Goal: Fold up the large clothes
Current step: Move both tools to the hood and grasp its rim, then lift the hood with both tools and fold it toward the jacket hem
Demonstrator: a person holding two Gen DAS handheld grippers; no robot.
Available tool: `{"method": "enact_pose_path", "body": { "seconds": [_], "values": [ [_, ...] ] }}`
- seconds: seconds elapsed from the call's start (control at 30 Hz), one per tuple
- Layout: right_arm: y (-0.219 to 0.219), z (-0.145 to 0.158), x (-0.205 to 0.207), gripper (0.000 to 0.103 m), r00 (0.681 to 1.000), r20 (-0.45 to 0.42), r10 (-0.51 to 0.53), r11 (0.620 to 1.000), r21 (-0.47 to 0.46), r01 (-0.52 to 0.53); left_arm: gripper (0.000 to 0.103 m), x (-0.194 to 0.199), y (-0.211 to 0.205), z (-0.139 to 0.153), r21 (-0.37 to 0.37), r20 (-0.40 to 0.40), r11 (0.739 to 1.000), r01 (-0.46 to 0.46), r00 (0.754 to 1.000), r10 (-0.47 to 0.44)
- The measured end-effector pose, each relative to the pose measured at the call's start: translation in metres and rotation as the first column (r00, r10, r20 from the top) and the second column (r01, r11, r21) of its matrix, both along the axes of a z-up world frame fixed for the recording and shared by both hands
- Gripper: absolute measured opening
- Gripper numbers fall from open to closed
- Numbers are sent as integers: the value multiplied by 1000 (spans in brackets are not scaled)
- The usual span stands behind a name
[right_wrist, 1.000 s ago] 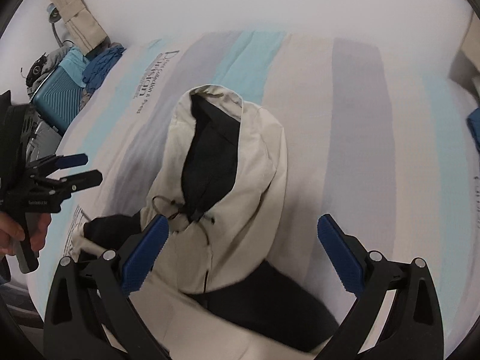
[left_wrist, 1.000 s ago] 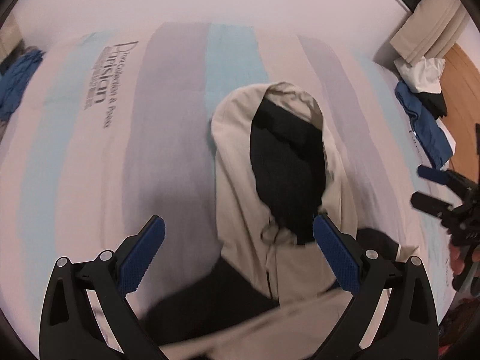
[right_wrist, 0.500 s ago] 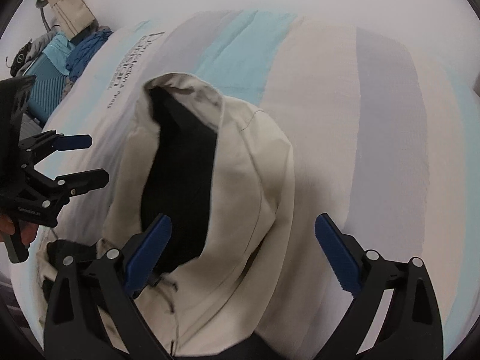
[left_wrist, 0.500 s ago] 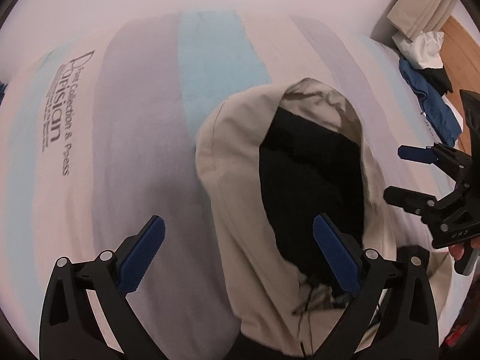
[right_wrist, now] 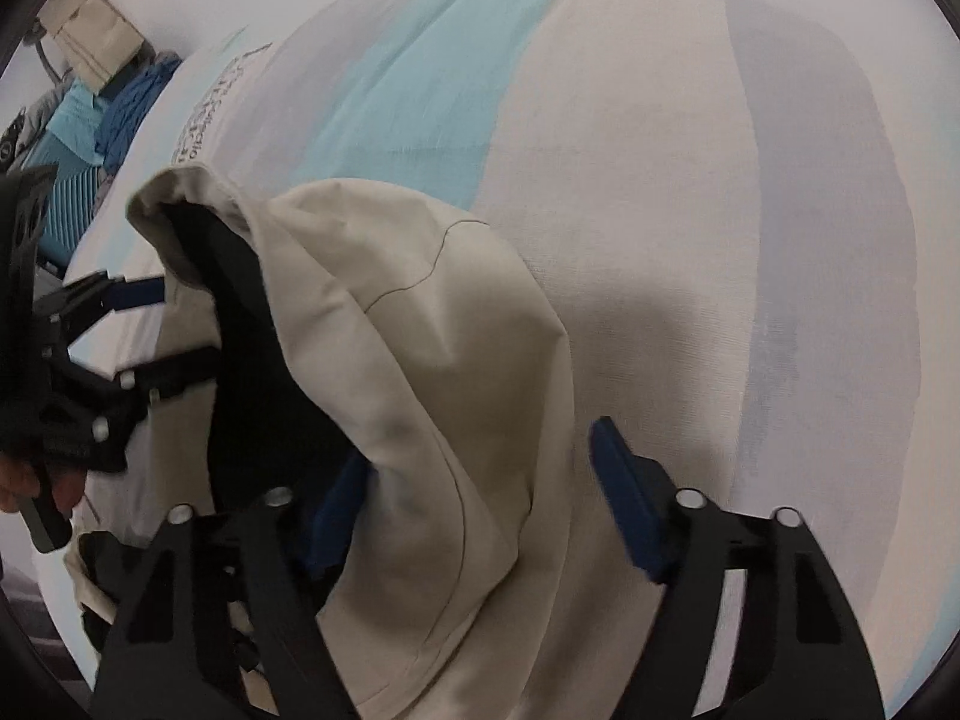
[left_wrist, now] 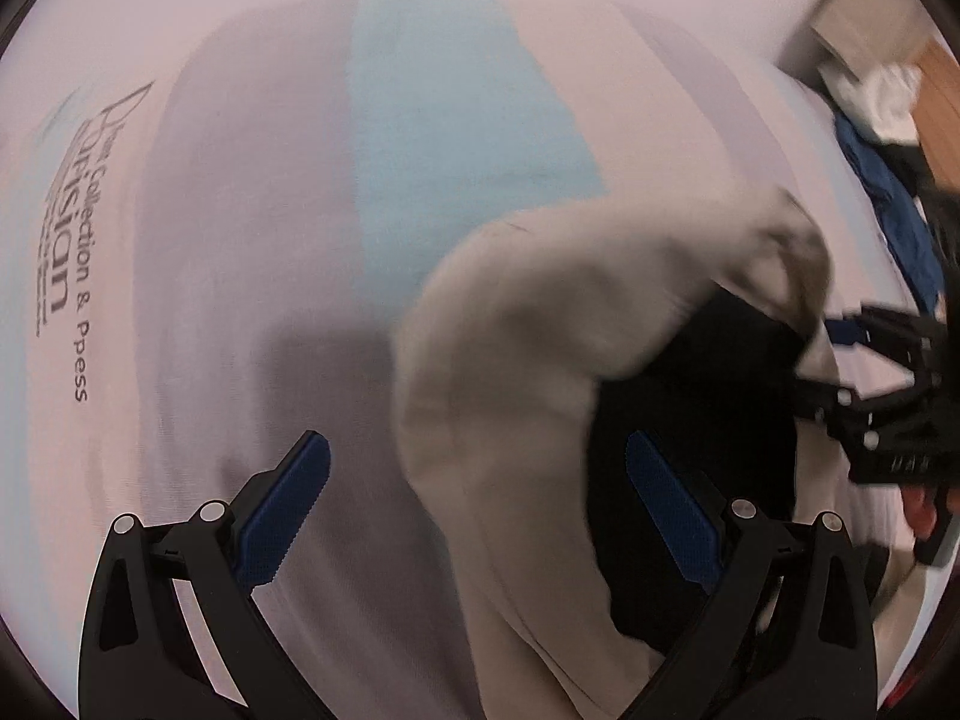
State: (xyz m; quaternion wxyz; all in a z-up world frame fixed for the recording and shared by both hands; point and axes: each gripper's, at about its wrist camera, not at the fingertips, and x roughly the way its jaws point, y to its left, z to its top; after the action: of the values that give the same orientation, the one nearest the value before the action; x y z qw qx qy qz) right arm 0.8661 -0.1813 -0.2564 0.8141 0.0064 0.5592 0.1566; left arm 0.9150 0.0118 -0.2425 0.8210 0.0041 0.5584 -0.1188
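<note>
The beige hooded jacket (right_wrist: pixel 432 372) is found on the striped bed cover (right_wrist: pixel 690 180), hood toward the far end, its right fold between the just-narrowing, not yet pressing jaws of the right gripper (right_wrist: pixel 480 516), while the left gripper (left_wrist: pixel 480 516) is held open astride the left fold.

Matt beige cloth hood (right_wrist: pixel 420 360) with black fabric lining (left_wrist: pixel 708 396) lies on a smooth striped woven bedsheet (right_wrist: pixel 660 180).

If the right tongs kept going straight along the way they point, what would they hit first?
Most likely the beige hood of the jacket: its fabric already lies between the open right tongs, which have just been closing. The striped bedsheet lies beneath, though depth is hard to judge.
</note>
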Motion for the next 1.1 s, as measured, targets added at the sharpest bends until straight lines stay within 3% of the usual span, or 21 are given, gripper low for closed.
{"method": "enact_pose_path", "body": {
  "seconds": [0.17,0.27,0.33,0.47,0.73,1.1],
  "values": [
    [3,-4,5,48,1000,-18,12,1000,11,-12,93,8,16,-9,-40,-23,994,-98,995,98],
    [6,-3,6,32,999,-34,25,1000,3,-25,69,9,4,-12,45,-15,996,-73,997,74],
    [7,-2,6,27,999,-41,30,1000,7,-30,54,9,-1,-11,38,-19,997,-72,997,73],
    [7,4,2,18,999,-39,30,999,-17,-31,40,11,-2,-7,28,-19,996,-90,996,90],
    [5,26,-12,14,1000,2,15,999,-33,-15,14,-8,1,20,20,43,997,-69,997,68],
    [6,95,-71,13,988,154,11,997,-72,0,10,-71,-7,92,42,212,999,-28,977,19]
  ]
}}
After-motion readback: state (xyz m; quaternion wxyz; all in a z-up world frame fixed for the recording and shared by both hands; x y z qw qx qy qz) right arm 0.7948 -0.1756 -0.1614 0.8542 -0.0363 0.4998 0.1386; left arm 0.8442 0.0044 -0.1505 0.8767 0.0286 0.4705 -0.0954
